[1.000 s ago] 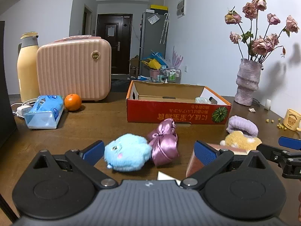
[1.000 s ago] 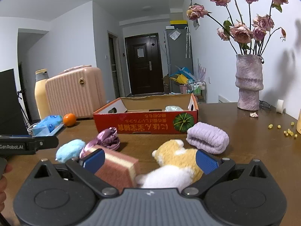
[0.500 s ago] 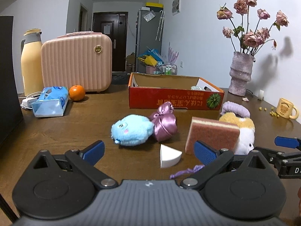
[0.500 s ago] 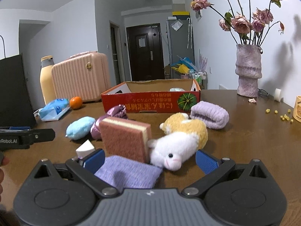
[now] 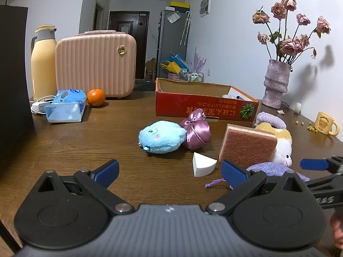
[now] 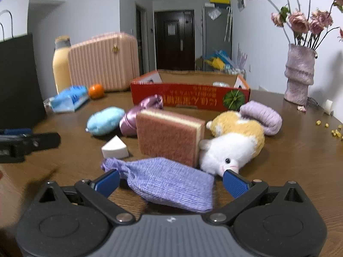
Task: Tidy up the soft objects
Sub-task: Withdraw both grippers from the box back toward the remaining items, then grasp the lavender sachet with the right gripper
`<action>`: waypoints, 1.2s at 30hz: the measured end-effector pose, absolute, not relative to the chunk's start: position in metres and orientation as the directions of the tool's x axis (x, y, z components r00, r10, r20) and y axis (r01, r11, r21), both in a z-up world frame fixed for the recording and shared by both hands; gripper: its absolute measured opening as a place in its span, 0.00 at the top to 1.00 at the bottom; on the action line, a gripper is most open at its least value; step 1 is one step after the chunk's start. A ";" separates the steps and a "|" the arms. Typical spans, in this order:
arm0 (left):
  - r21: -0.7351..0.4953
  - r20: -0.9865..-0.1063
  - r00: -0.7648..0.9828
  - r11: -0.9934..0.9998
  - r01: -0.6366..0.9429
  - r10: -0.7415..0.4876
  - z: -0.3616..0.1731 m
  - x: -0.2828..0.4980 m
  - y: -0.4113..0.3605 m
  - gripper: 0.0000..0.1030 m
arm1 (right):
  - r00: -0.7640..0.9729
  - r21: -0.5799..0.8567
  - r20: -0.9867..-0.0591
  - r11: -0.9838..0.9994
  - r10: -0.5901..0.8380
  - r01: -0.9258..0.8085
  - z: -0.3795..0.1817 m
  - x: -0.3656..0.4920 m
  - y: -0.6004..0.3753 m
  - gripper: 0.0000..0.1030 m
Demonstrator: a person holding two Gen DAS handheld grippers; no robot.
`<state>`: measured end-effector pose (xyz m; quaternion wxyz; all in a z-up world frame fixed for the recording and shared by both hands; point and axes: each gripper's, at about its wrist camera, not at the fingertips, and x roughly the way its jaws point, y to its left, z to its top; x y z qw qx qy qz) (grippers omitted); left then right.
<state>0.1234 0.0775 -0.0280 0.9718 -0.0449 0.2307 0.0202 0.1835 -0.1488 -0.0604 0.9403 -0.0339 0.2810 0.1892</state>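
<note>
Soft things lie on the wooden table in front of a red cardboard box (image 5: 199, 107) (image 6: 188, 98): a blue plush (image 5: 161, 137) (image 6: 105, 121), a pink satin pouch (image 5: 196, 129) (image 6: 130, 121), a pink sponge (image 5: 246, 146) (image 6: 168, 136), a white wedge sponge (image 5: 202, 167) (image 6: 114, 148), a white-and-yellow plush (image 5: 282, 144) (image 6: 233, 140), a rolled lilac towel (image 6: 261, 116) and a purple knit pouch (image 6: 167, 181) (image 5: 276, 170). My right gripper (image 6: 170, 182) is open, its jaws either side of the knit pouch. My left gripper (image 5: 169, 172) is open and empty, just short of the wedge sponge.
A pink suitcase (image 5: 96, 64), a yellow flask (image 5: 42, 64), a tissue pack (image 5: 65, 106) and an orange (image 5: 96, 97) stand at the back left. A vase of dried roses (image 5: 275, 83) and a yellow mug (image 5: 325, 123) are at the right. A black bag (image 6: 19, 79) stands at the left.
Both grippers have drawn back from the pile, so more of the table shows. The purple knit pouch has come into view between the right gripper's jaws.
</note>
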 end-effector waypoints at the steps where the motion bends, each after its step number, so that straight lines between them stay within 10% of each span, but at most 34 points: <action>1: -0.081 -0.451 0.892 0.995 -0.060 0.017 -0.028 0.124 0.078 0.00 | 0.763 0.040 -0.556 0.928 0.328 -0.370 -0.063 0.187 -0.145 0.00; 36: -0.102 -0.476 0.879 0.993 -0.056 0.001 -0.032 0.127 0.080 0.00 | 0.745 0.066 -0.556 0.913 0.369 -0.403 -0.068 0.192 -0.143 0.62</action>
